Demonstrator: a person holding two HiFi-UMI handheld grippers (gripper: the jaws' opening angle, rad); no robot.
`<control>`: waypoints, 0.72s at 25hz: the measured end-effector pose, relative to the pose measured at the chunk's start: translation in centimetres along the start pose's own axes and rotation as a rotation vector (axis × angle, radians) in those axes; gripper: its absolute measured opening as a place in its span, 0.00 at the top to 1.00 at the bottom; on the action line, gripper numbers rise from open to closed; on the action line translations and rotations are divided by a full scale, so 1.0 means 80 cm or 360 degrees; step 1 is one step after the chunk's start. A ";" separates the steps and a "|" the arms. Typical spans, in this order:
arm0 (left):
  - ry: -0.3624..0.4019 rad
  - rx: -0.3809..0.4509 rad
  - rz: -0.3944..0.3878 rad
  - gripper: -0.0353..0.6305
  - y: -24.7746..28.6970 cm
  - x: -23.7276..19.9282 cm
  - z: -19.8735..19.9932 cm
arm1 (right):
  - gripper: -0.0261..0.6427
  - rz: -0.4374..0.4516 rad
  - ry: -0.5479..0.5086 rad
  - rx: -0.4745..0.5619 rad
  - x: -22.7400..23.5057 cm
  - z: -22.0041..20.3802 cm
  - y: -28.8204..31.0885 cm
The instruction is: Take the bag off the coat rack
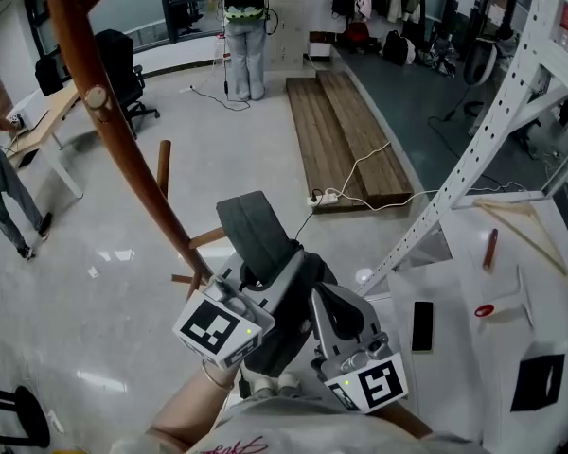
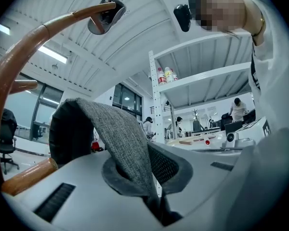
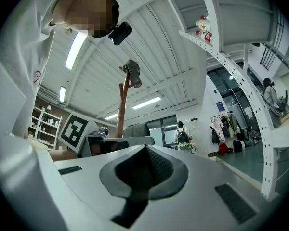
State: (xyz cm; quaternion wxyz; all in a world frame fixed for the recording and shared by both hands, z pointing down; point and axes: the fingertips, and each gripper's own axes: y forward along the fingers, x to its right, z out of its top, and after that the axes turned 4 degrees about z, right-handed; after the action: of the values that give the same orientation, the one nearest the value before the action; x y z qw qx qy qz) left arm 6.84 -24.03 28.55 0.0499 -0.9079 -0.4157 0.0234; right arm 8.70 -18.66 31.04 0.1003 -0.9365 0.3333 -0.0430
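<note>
We see the left gripper (image 2: 156, 196) pinching the bag's grey woven strap (image 2: 120, 138), a looped band just beside the curved, glossy wooden coat rack (image 1: 123, 130); the right gripper (image 3: 142, 172) has its jaws pressed together, empty.

Just left of the left hand-held gripper (image 1: 265, 274) the coat rack's curved wooden arm (image 1: 123, 130) slants past with its pegs (image 1: 164, 164) — no way through on that side. Right of the right hand-held gripper (image 1: 320, 301), the white perforated shelf post (image 1: 473, 149) and the surface (image 1: 549, 282) close in. Ahead, the bare floor (image 1: 237, 149) lies open — planks (image 1: 346, 130) lie well beyond.
</note>
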 end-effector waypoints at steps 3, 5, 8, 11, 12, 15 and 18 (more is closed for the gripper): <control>0.0009 -0.0005 -0.0005 0.90 0.003 0.007 0.002 | 0.93 -0.0003 -0.0011 0.0010 0.004 0.004 -0.004; 0.0017 -0.0016 -0.0003 0.90 0.003 0.011 0.002 | 0.93 -0.0004 -0.0016 0.0020 0.006 0.007 -0.006; 0.0020 -0.0021 -0.0005 0.90 0.003 0.018 0.002 | 0.93 0.0002 -0.0027 0.0031 0.010 0.011 -0.009; 0.0011 -0.0018 -0.0021 0.90 0.001 0.027 -0.003 | 0.93 0.0015 -0.0030 0.0032 0.011 0.013 -0.011; 0.0006 -0.0025 -0.0018 0.90 -0.001 0.029 -0.006 | 0.93 0.0021 -0.0031 0.0033 0.011 0.013 -0.011; -0.0012 -0.0033 -0.0010 0.90 -0.006 0.031 -0.009 | 0.93 0.0039 -0.0032 0.0044 0.010 0.016 -0.008; -0.0026 -0.0029 -0.0007 0.90 -0.014 0.036 -0.011 | 0.93 0.0061 -0.0034 0.0052 0.007 0.018 -0.006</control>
State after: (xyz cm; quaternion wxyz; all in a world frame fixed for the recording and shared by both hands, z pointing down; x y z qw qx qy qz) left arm 7.91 -21.18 29.56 0.0384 -0.9071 -0.4183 0.0269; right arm 9.68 -18.40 29.76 0.1199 -0.9286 0.3492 -0.0364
